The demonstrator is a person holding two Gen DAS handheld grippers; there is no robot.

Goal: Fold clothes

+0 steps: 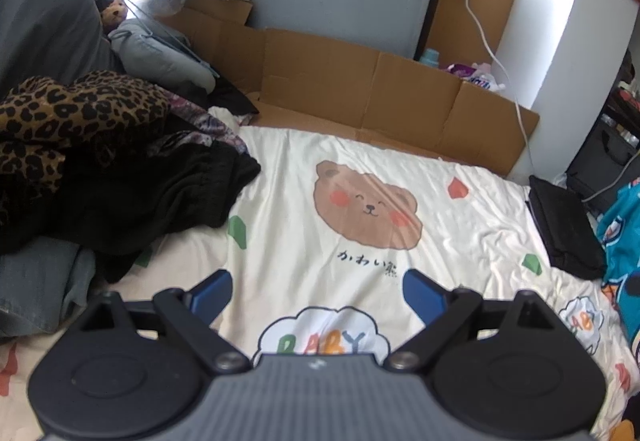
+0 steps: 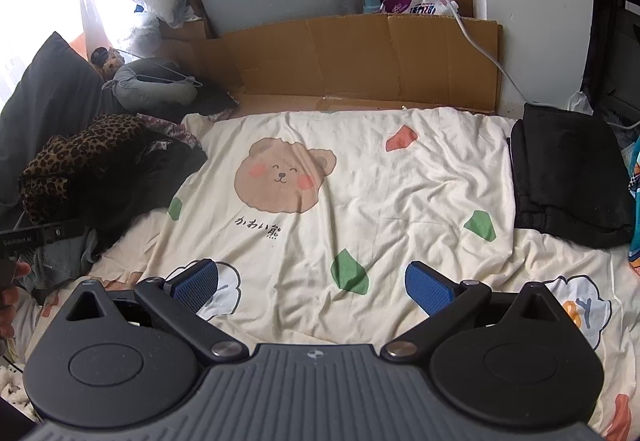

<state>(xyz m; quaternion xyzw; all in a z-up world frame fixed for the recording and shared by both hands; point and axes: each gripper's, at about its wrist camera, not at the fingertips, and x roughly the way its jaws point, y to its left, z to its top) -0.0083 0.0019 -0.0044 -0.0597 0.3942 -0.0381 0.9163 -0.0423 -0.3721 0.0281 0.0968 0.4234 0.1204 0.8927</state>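
A heap of unfolded clothes lies at the left of the bed: a leopard-print garment (image 1: 68, 113) (image 2: 80, 149) on top of black clothes (image 1: 160, 197) (image 2: 132, 185). A folded black garment (image 2: 568, 177) (image 1: 560, 225) rests at the bed's right side. My left gripper (image 1: 318, 287) hovers open over the cream bear-print sheet (image 1: 440, 225), with nothing between its blue pads. Over the same sheet (image 2: 400, 181) my right gripper (image 2: 312, 281) also stands open and holds nothing. Both point down at the bare middle of the bed.
Cardboard (image 1: 360, 89) (image 2: 360, 53) lines the far edge of the bed. A dark pillow (image 1: 44, 13), a small teddy bear (image 1: 114, 11) and a grey bundle with a wire hanger (image 2: 156, 85) sit at far left. A white cable (image 2: 472, 37) hangs at right. Teal fabric (image 1: 624, 233) lies at the right edge.
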